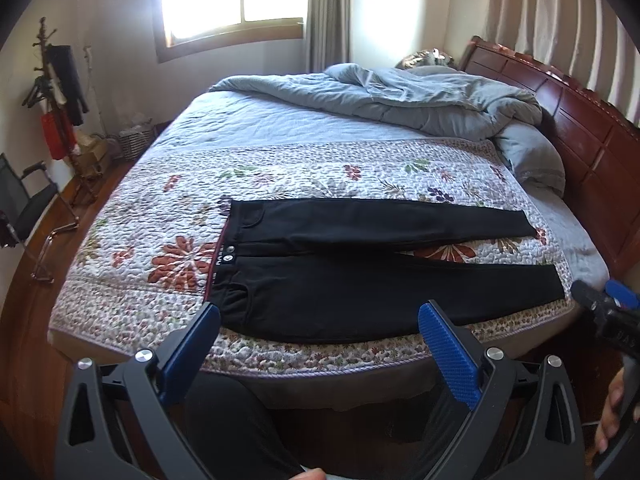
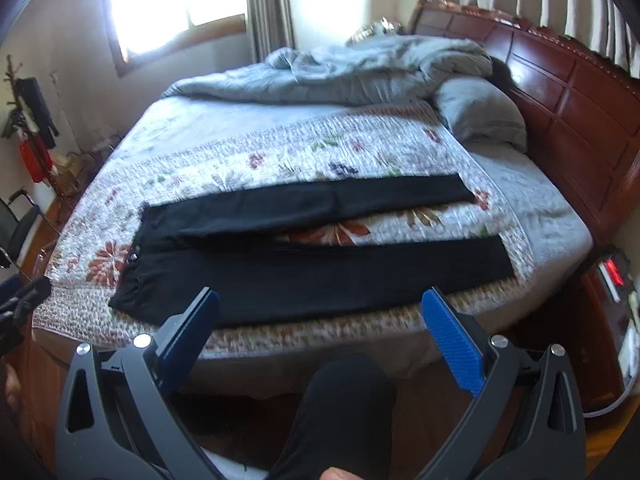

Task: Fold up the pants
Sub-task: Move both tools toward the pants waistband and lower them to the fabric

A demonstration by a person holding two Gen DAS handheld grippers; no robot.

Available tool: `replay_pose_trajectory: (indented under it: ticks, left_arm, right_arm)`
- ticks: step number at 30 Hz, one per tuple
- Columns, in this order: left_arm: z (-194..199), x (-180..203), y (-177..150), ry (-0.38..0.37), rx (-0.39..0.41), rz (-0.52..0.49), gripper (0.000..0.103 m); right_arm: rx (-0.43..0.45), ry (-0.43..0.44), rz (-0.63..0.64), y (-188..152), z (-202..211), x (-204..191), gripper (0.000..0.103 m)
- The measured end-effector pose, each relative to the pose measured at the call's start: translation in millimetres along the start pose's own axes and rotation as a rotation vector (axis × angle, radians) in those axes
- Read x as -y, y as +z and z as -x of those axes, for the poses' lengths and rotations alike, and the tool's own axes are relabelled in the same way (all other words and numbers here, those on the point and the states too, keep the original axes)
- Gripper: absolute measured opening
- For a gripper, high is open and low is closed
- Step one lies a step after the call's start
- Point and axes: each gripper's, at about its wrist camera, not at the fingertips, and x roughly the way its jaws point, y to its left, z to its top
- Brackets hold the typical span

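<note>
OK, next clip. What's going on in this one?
A person standing at the bedside holds a two-finger gripper in each hand. The left gripper and right gripper are both open and empty, short of the bed edge. A pair of black pants lies flat and unfolded on the floral quilted bedspread, waistband left, legs spread apart to the right. No fold has been made yet.

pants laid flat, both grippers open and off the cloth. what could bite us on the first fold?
1. The near leg of the black pants lies close to the bed edge; a drag could pull it off.
2. The left gripper or right gripper might pinch the floral quilt too.
</note>
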Motion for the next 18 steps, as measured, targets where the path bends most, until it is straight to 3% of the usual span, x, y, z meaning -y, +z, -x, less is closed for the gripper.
replay_pose_trajectory:
  ticks: [1, 2, 4, 6, 8, 10, 14, 18]
  left_arm:
    - [-12.1, -5.0, -1.4, -0.047, -0.007, -0.007, 0.099]
    - [-36.7, -15.0, -5.0, -0.14, -0.054, -0.016, 0.099]
    - [-75.7, -30.7, -10.3, -0.191, -0.164, -0.018, 0.099]
    - [-115.6, -54.1, -16.3, -0.162, -0.218, -0.025, 0.099]
    - [-155.9, -81.0, -19.8, -0.089, -0.306, -0.043, 0.099]
    - [-183.7, -107.2, -16.4, -0.076, -0.369, -0.029, 0.099]
    - [-223.7, -161.8, 18.7, -0.08, -0.333, 0.0, 0.099]
    - [-276.2, -217.2, 63.0, -0.188, -0.327, 0.157, 0.099]
  right_arm:
    - [0.011, 0.053, 0.022, -1.6, -9.5, 3.1, 0.1]
    - [-0.015, 0.064, 0.047, -1.9, -22.7, 4.2, 0.1]
    - [-0.087, -0.015, 0.113, -3.1, -57.1, 7.1, 0.1]
    - [-0.093, -0.121, 0.188, -5.4, -84.6, 12.5, 0.1]
    - [-0.115, -0.154, 0.221, -3.8, -103.7, 19.8, 0.1]
    - [-0.147, -0.141, 0.217, 0.1, -121.8, 30.8, 0.1]
    - [-0.221, -0.067, 0.187, 6.4, -165.2, 53.9, 0.1]
    - [-0.326, 0.062, 0.09, 14.6, -206.5, 64.4, 0.1]
